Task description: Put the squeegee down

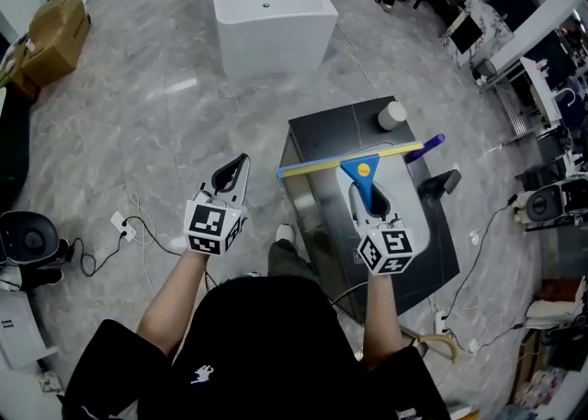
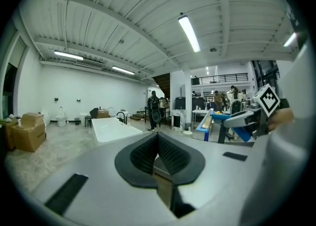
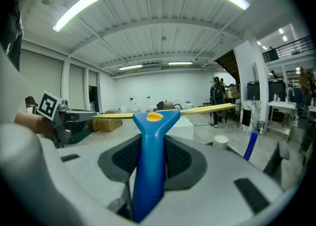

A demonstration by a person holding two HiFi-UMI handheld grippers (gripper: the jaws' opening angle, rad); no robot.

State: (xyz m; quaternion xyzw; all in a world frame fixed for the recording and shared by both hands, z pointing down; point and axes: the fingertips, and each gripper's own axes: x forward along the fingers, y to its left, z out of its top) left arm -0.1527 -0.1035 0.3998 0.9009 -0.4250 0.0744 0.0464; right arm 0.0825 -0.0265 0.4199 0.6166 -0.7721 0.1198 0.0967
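Squeegee (image 1: pixel 359 170) we're gripping in R gripper (image 1: pixel 370 202); L gripper (image 1: pixel 231 173) closed, empty. It's overhanging tabletop's (image 1: pixel 335 129) left edge, so might tip off.

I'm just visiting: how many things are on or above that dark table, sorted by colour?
Blue: 2, the squeegee in the right hand-held gripper and a blue-handled tool
White: 1, a round container
Black: 1, a small object
Total: 4
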